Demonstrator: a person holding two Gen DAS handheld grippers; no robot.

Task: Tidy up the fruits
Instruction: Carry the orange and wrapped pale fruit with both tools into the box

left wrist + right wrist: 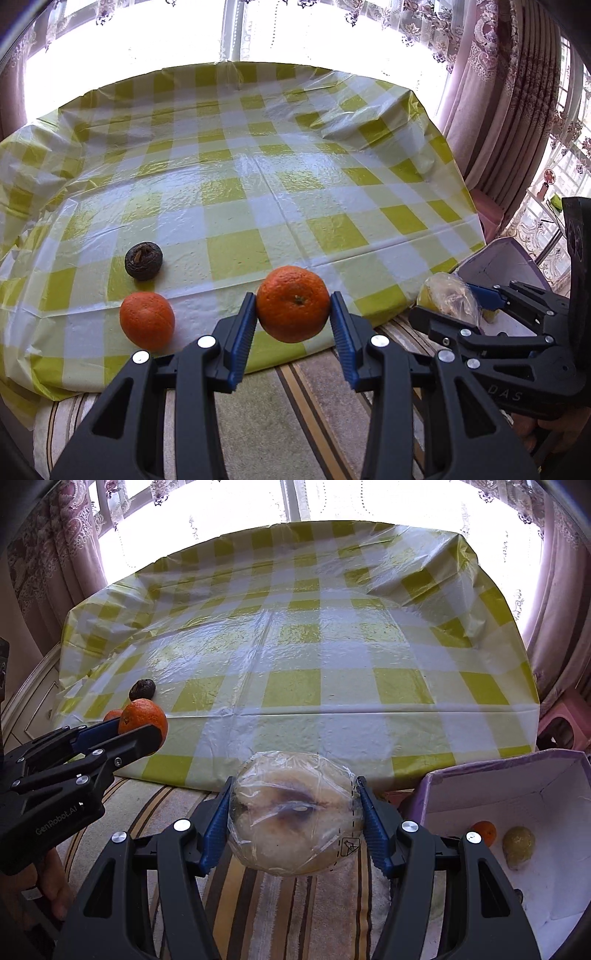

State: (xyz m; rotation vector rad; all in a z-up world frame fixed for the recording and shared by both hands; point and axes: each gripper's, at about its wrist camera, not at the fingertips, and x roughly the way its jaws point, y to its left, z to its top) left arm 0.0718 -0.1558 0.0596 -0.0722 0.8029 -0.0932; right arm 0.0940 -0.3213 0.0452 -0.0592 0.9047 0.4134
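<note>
Blue-padded, the left gripper angles down past the near edge of the checked tablecloth, clamping an orange between its pads, lifted clear of the cloth. A second orange and a dark shrivelled fruit lie on the cloth to its left. At right, the right gripper carries a plastic-wrapped fruit beside a purple box.

From the right wrist, the right gripper tilts down over striped fabric, grasping the wrapped fruit. The box at right holds a small orange and a yellowish fruit.
</note>
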